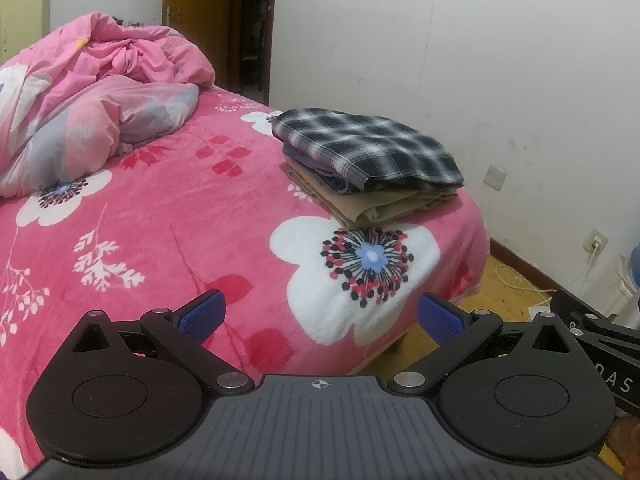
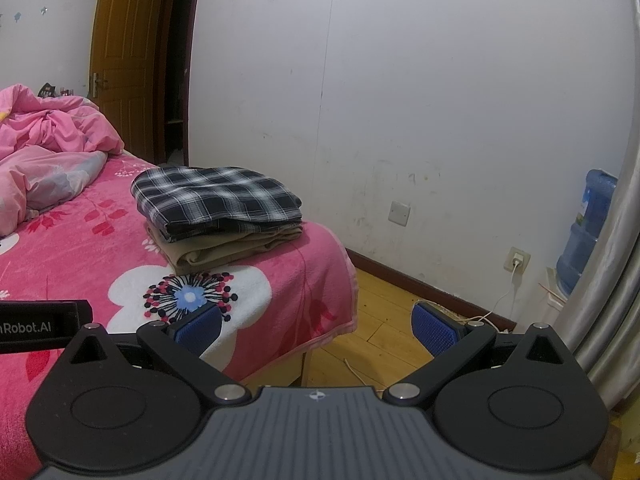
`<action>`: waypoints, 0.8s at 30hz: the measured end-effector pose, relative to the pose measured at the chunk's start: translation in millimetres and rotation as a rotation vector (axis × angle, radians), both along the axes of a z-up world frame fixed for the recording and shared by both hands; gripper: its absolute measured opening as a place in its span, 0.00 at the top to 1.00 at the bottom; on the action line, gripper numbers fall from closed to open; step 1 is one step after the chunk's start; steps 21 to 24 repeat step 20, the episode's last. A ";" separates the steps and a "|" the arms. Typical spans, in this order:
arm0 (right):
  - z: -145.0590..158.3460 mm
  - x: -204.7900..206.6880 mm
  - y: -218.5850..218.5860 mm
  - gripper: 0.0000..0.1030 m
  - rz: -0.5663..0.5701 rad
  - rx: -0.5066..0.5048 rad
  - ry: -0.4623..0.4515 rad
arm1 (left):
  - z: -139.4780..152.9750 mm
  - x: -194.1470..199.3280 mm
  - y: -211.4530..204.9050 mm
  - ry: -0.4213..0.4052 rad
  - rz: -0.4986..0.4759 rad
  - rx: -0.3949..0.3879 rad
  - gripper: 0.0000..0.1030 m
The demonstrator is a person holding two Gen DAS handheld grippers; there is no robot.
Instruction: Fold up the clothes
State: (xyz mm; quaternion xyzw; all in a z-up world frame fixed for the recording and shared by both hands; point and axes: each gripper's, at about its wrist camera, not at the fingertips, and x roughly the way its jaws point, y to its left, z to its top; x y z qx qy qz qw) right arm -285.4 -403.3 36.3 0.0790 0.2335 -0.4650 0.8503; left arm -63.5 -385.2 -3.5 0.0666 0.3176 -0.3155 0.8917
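- Left gripper (image 1: 320, 316): blue-padded jaws spread wide, holding nothing, above the pink floral fleece bed cover (image 1: 160, 216).
- Right gripper (image 2: 316, 326): jaws wide, nothing held, over the bed's corner and the wooden floor (image 2: 380, 320).
- Folded stack near the bed's far edge: black-and-white plaid garment (image 1: 368, 148) on top, tan folded garment (image 1: 380, 204) below; the layers between are mostly hidden.
- Crumpled pink duvet (image 1: 100, 92): cut off at the left.

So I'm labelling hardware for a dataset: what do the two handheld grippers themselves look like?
Both look alike. The left gripper and right gripper each have a ribbed dark grey body with a small crosshair mark, two round black discs, black linkage bars with silver pivot screws, and fingers tipped with blue textured pads. White lettering shows on each gripper's side. No cables or sleeves are visible.
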 end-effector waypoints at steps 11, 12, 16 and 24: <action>-0.1 -0.4 1.1 0.00 -0.001 0.001 0.001 | -0.3 0.0 0.8 0.002 0.000 0.001 0.00; -0.2 -0.4 1.4 0.00 -0.001 0.001 0.001 | -0.2 -0.2 1.2 0.002 0.000 0.001 0.00; -0.6 -0.5 2.1 0.00 -0.001 0.003 0.001 | -0.1 0.1 1.4 0.001 0.003 0.002 0.00; -0.5 -0.1 2.1 0.00 0.000 0.002 0.000 | 0.4 0.8 1.8 0.001 0.004 0.001 0.00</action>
